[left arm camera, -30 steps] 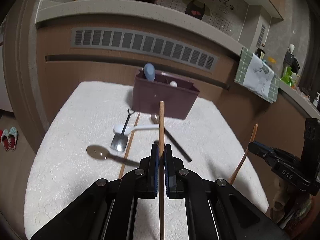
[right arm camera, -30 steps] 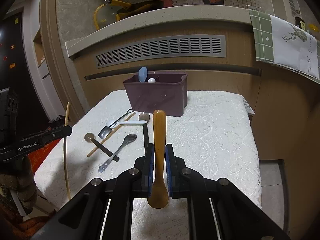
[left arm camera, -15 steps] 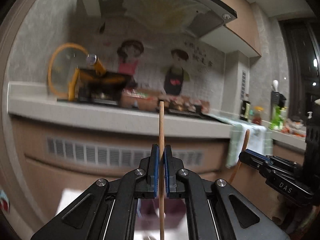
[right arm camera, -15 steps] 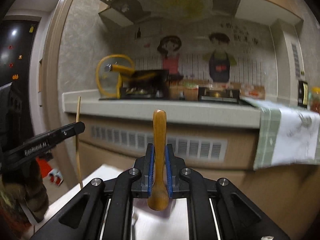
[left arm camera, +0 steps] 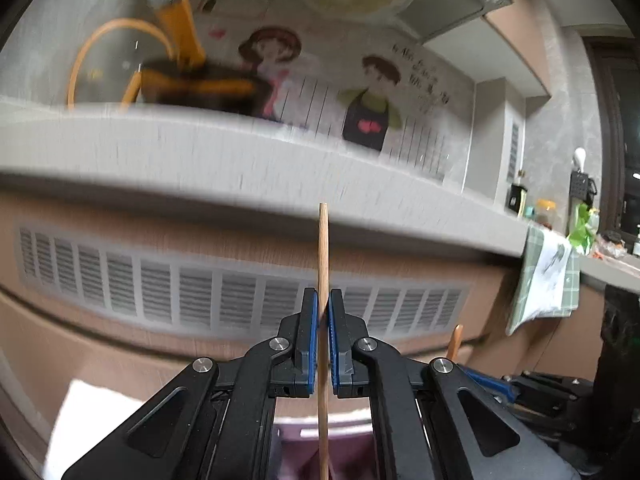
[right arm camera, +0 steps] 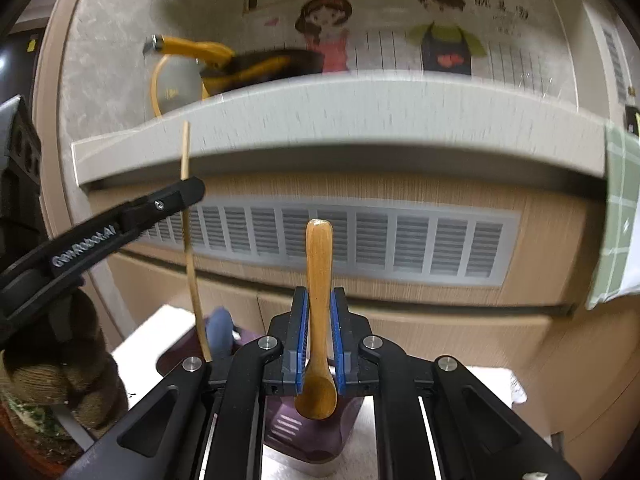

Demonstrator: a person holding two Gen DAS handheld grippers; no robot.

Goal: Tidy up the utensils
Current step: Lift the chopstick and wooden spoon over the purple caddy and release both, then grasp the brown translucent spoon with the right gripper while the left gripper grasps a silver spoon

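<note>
My left gripper (left arm camera: 323, 308) is shut on a thin wooden chopstick (left arm camera: 323, 264) that stands upright, its lower end over the purple utensil box (left arm camera: 304, 448). My right gripper (right arm camera: 319, 304) is shut on a wooden spoon (right arm camera: 318, 280), handle up, bowl hanging just above the same purple box (right arm camera: 308, 436). In the right wrist view the left gripper (right arm camera: 188, 196) sits to the left with the chopstick (right arm camera: 191, 264) reaching down toward the box, beside a blue spoon (right arm camera: 219, 330) standing in it. The right gripper's spoon handle tip (left arm camera: 455, 340) shows in the left wrist view.
The box stands on a white lace tablecloth (right arm camera: 148, 336). Behind it runs a wooden counter front with a grey vent grille (right arm camera: 400, 244) and a stone countertop (right arm camera: 340, 120). A green checked towel (left arm camera: 548, 280) hangs at the right.
Both grippers have moved forward to the box and now hold their utensils over it. The views have tilted down a little since half a second ago; the box rim is in sight again.
</note>
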